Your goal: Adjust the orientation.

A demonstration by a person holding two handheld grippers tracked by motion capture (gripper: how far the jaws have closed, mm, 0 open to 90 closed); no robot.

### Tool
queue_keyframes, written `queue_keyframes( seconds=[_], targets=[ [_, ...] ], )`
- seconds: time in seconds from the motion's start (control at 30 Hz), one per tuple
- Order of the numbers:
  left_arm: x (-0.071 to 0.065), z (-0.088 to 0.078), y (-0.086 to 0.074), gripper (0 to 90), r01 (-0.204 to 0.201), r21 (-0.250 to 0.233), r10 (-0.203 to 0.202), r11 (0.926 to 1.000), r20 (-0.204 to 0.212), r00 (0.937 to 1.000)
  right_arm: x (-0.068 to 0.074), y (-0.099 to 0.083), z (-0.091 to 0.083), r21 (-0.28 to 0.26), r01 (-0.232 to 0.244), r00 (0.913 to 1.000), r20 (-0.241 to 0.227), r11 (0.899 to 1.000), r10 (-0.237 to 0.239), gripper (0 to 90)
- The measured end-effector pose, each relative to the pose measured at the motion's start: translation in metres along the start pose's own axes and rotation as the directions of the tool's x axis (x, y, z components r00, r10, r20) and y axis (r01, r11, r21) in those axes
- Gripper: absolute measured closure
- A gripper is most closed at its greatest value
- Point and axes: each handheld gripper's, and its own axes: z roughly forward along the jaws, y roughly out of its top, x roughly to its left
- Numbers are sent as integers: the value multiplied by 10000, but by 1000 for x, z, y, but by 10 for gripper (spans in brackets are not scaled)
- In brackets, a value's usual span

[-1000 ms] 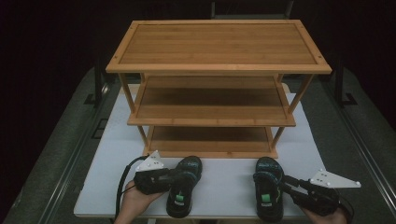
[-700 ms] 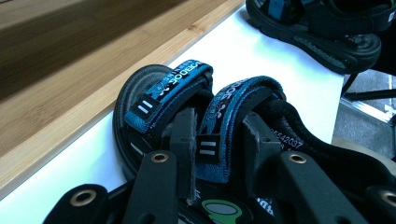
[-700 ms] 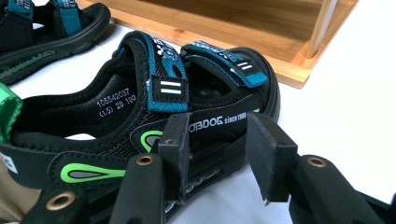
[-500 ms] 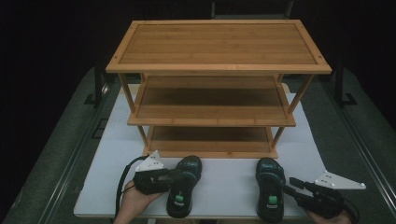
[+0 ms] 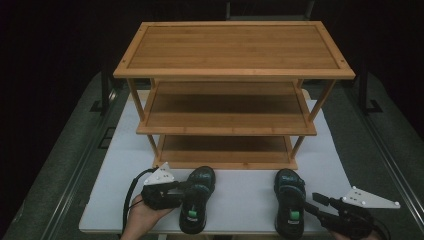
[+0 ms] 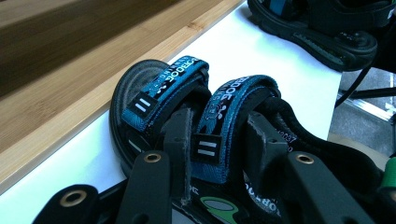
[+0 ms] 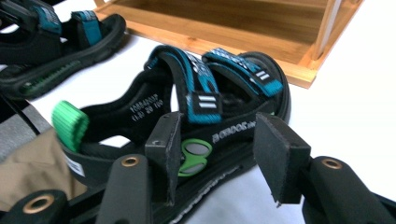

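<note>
Left gripper (image 6: 217, 140) clenched on left sandal (image 5: 196, 199) strap; right gripper (image 7: 217, 144) released, jaws beside right sandal (image 5: 289, 199)

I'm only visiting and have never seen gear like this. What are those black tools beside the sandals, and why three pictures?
No robot here: a person holds a hand-operated two-jaw gripper in each hand. The high view looks down on a white table with a three-shelf bamboo rack and two dark sandals with blue straps in front of it. The other two pictures come from cameras riding on the grippers, looking along their black jaws. The left gripper has its jaws either side of a strap of the left sandal; whether it already pinches is hard to tell. The right gripper is open, next to the right sandal, gripping nothing.
</note>
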Motion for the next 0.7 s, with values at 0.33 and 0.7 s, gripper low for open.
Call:
queue_keyframes(
  seconds=[0.33,0.7],
  targets=[
    [-3,-6,-1,555,97,172,-95,9998,-102,9999,8,6,-1,-103,17,9998,-214,9999,-19,489],
    [-4,-5,-6,507,372,246,-372,9990,16,9993,18,10,15,432,101,9997,230,9990,-111,507]
  ],
)
